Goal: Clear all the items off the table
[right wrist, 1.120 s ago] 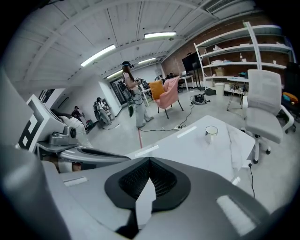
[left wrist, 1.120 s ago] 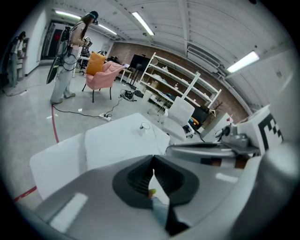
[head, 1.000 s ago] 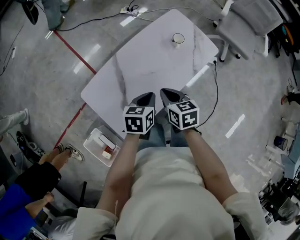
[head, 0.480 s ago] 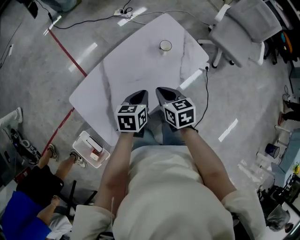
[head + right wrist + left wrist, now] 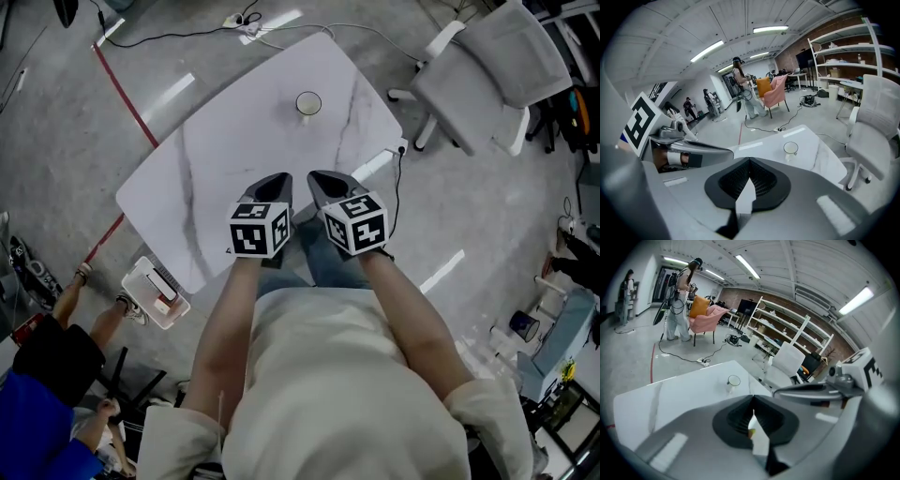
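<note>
Here's the white table [image 5: 216,178]. In the head view it has slid left and a little down the picture over the last second, so the person is shifting round to face it while standing at its near edge. The pale chair [image 5: 487,75] at the far right has drifted the same way. So has the white crate [image 5: 155,292] on the floor, just off the table's near-left corner. That crate could be where things end up, though nothing here confirms it.

Now the tools. The left gripper [image 5: 272,183] and right gripper [image 5: 328,180] sit side by side over the near edge, just as they did a second ago. They have kept their place in front of the body. Each one's own view shows its jaws pressed together with nothing between them, so both are closed and empty.

And the smallest thing: the cup [image 5: 307,104], alone on the far part of the table. It has come closer to the middle of the head view, almost straight beyond the two grippers. It is well apart from them, upright and untouched.

My read is that this is the approach and the clearing hasn't started. One cup is the only item on the table. Whichever gripper goes for it must first spread its jaws, then reach across to the far side.
</note>
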Action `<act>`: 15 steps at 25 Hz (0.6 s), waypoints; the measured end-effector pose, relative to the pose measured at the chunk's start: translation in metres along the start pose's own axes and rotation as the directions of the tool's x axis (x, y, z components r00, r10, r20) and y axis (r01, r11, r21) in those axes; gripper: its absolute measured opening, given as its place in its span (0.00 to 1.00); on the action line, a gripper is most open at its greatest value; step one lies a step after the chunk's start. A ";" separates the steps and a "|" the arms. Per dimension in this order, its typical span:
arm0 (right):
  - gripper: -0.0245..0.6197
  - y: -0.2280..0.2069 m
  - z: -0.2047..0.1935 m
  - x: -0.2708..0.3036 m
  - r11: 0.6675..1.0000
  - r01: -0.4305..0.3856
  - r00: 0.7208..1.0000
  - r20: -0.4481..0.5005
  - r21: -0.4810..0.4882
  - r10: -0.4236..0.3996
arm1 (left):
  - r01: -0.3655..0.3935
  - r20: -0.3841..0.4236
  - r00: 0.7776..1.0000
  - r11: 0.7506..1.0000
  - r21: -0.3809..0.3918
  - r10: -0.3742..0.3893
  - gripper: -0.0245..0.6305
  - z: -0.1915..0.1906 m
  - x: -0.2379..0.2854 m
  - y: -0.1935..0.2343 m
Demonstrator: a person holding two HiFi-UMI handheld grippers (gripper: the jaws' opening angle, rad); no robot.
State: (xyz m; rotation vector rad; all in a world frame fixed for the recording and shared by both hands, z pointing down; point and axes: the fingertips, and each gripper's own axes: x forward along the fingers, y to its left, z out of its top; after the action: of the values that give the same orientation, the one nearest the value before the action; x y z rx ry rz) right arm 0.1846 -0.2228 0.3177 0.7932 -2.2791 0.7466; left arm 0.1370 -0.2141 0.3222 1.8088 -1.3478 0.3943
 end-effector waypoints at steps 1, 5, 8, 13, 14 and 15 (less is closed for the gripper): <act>0.04 -0.007 0.001 -0.002 1.000 -0.009 1.000 -0.004 -0.012 0.009 | -0.008 0.003 1.000 1.000 -0.005 0.008 0.05 0.002 0.006 -0.005; 0.04 -0.033 0.008 -0.007 0.997 -0.040 0.999 -0.016 -0.058 0.039 | -0.041 0.015 0.999 0.999 -0.029 0.041 0.05 0.009 0.025 -0.019; 0.04 -0.050 0.011 -0.010 0.996 -0.058 0.998 -0.020 -0.067 0.057 | -0.063 0.017 0.998 0.997 -0.043 0.064 0.05 0.012 0.037 -0.027; 0.04 -0.071 0.009 -0.014 0.991 -0.096 0.995 -0.038 -0.089 0.092 | -0.095 0.025 0.995 0.993 -0.069 0.097 0.05 0.014 0.055 -0.038; 0.04 -0.074 0.008 -0.014 0.990 -0.102 0.994 -0.041 -0.093 0.098 | -0.099 0.026 0.995 0.992 -0.074 0.101 0.05 0.014 0.058 -0.041; 0.04 -0.077 0.007 -0.015 0.989 -0.107 0.994 -0.044 -0.097 0.103 | -0.102 0.027 0.994 0.992 -0.078 0.105 0.05 0.014 0.062 -0.043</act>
State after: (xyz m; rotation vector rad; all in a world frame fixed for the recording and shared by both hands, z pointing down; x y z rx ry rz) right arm 0.2444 -0.2732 0.3261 0.6114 -2.3180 0.6831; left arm 0.1959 -0.2608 0.3365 1.6933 -1.4631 0.3650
